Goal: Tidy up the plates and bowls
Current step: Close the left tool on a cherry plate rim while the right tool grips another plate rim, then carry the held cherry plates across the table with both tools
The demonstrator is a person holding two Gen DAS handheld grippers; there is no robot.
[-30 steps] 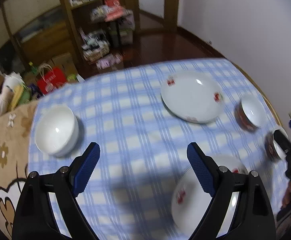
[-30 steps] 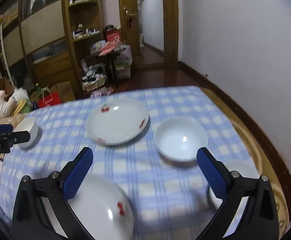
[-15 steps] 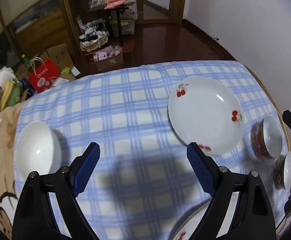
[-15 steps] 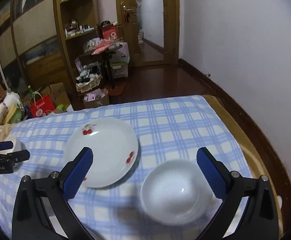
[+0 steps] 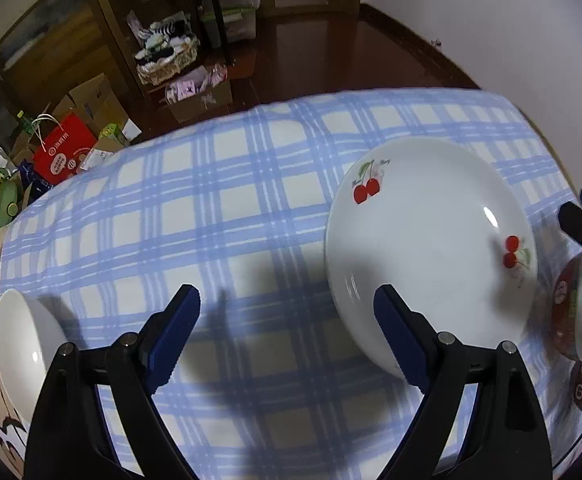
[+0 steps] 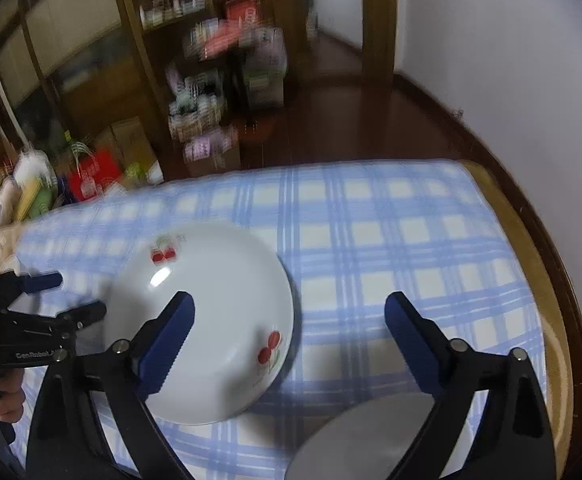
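Covering nearly everything in both views is the blue checked tablecloth [image 5: 227, 208], and the largest dish on it is the cherry-print plate [image 5: 431, 248], lying flat toward the right of the left wrist view and toward the left of the right wrist view [image 6: 211, 320].

The left gripper [image 5: 287, 336] has its jaws wide apart with only cloth between them; its right finger overlaps the plate's near-left rim in the picture, though whether it touches I cannot tell. The right gripper [image 6: 289, 336] also stands apart and empty, and its jaws have just been closing a little; its left finger hangs in front of the plate's centre, with bare cloth in the gap.

Smaller pieces sit at the edges: a plain white bowl [image 5: 23, 356] at the near left, well apart from the plate, a red-patterned bowl [image 5: 575, 316] just beside the plate's right side, and a white dish [image 6: 375, 440] at the near edge under the right gripper.

The main risk, as I judge it, is both tools converging on the same plate: a finger coming down on the glazed face instead of straddling the rim would skid or tip it, and a shove to the right could knock it into the patterned bowl. Blur in the right view suggests speed, which leaves less margin.
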